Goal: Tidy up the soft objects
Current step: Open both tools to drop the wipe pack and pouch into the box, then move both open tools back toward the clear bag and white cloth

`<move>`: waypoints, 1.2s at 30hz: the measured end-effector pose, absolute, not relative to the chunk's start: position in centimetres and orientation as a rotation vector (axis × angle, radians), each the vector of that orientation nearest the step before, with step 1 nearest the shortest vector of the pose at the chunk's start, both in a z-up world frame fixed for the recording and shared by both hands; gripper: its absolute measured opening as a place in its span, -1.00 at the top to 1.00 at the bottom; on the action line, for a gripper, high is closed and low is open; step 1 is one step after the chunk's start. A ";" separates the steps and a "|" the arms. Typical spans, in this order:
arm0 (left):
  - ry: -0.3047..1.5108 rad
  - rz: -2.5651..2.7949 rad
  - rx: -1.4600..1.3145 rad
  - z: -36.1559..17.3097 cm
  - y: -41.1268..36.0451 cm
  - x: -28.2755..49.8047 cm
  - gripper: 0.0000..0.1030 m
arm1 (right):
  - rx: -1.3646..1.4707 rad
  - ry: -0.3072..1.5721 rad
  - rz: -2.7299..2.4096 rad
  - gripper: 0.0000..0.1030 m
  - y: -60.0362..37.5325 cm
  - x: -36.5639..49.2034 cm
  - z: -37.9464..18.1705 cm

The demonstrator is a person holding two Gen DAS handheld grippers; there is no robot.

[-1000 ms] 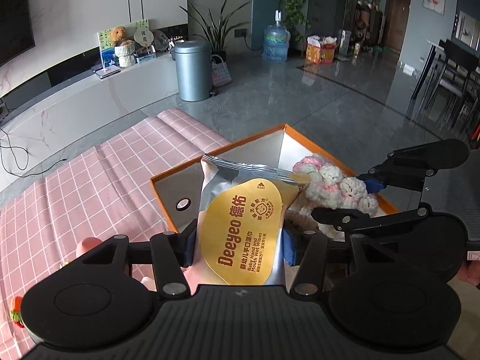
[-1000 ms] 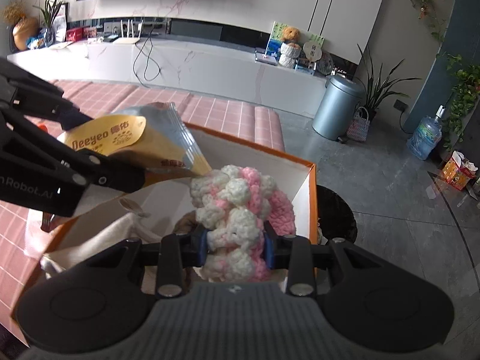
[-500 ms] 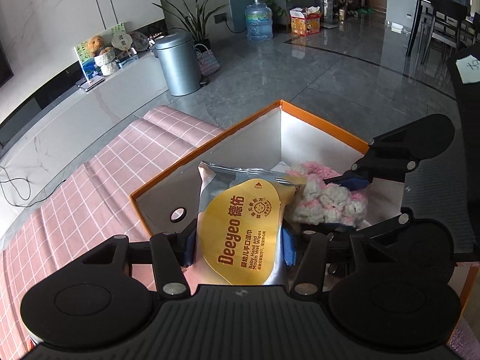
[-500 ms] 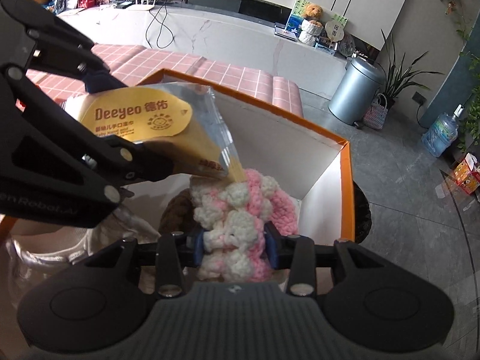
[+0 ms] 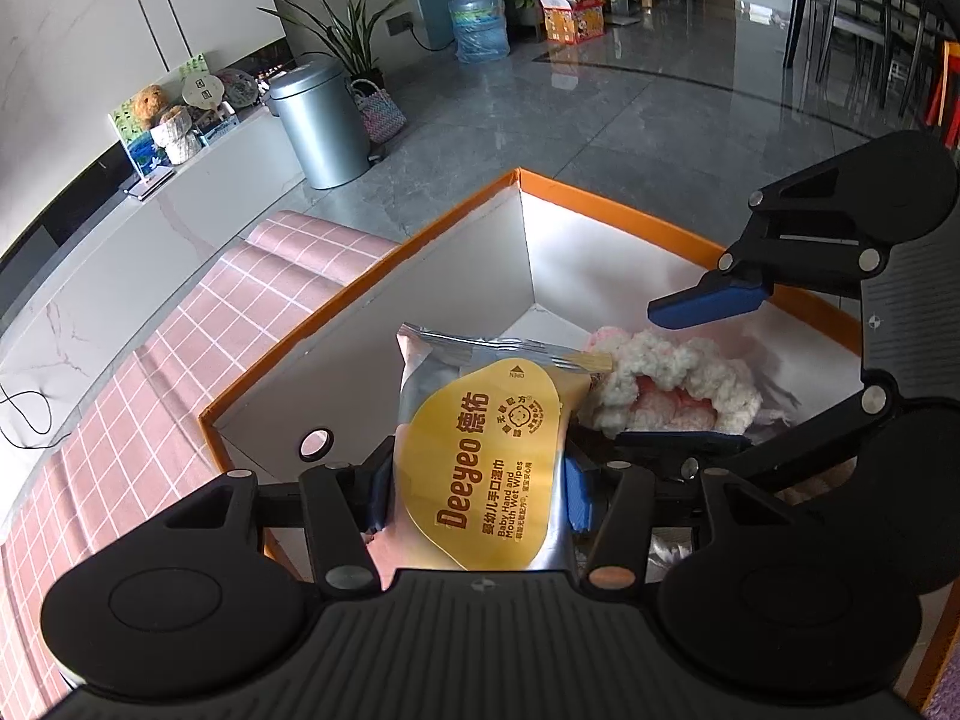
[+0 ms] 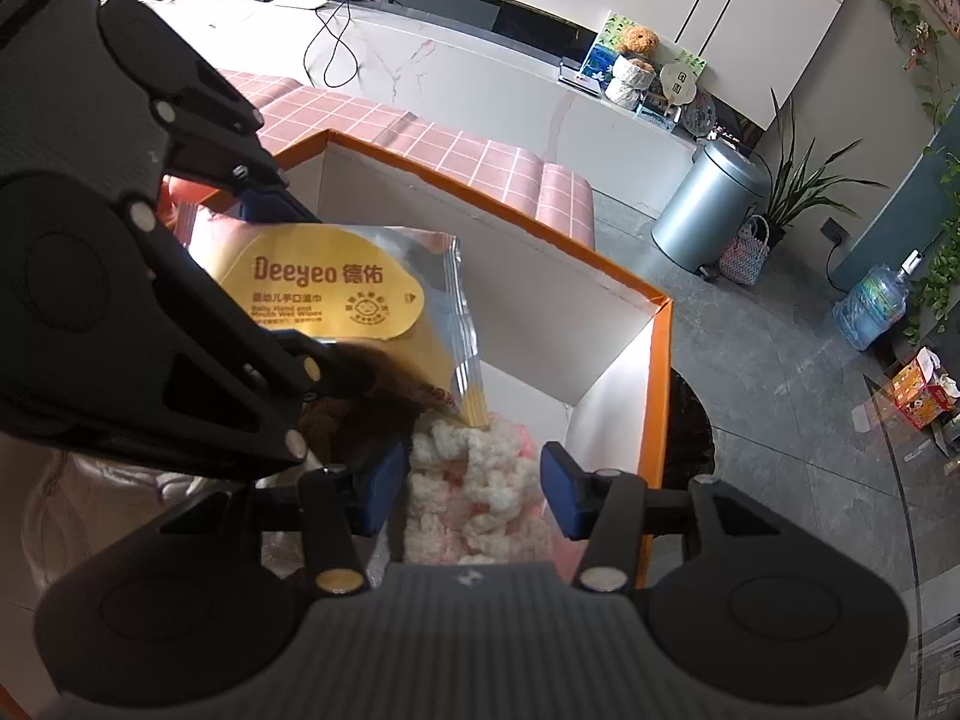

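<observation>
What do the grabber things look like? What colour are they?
Both are black plastic. The left gripper and right gripper each have two round humps, a ribbed middle, thin jointed bars with silver screws, and blue fingers.

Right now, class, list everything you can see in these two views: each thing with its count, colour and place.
Wet wipes pack: one, silver with yellow label, held over the box.
Knitted item: one, pink and white, lying in the box.
Box: one, orange rim, white inside, on the cloth.
Checked cloth: one, pink, under the box.
Bin: one, grey metal, on the floor.
Water bottle: one, blue, by the far wall.
Left gripper: black, blue pads, shut on the pack.
Right gripper: black, blue pads, has just been opening, the knitted item between its pads.
</observation>
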State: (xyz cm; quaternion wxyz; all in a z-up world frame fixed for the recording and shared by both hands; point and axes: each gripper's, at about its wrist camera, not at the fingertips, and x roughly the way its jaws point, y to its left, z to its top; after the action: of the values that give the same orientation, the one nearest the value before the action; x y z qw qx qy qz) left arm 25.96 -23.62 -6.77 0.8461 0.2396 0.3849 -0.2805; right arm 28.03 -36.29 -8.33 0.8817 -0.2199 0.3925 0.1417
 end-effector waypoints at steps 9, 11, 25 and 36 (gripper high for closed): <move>0.799 -0.571 0.488 -6.3 -23.1 25.6 -0.35 | -0.472 0.814 0.290 -0.05 -36.1 27.4 -8.0; 0.785 -0.565 0.480 -5.8 -22.8 25.4 -0.36 | -0.472 0.812 0.286 -0.06 -36.2 27.3 -7.7; 0.726 -0.539 0.376 -2.1 -19.3 22.0 -0.40 | -0.503 0.756 0.240 -0.27 -34.7 24.8 -4.8; 0.653 -0.494 0.267 0.3 -14.6 17.6 -0.40 | -0.461 0.699 0.198 -0.33 -32.6 20.7 -2.3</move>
State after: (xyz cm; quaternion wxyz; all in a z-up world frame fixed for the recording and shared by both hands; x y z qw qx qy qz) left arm 17.64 -14.59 0.29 0.9086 0.1295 0.3167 -0.2396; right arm 20.66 -32.63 -2.31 0.9089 -0.2234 0.3387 0.0962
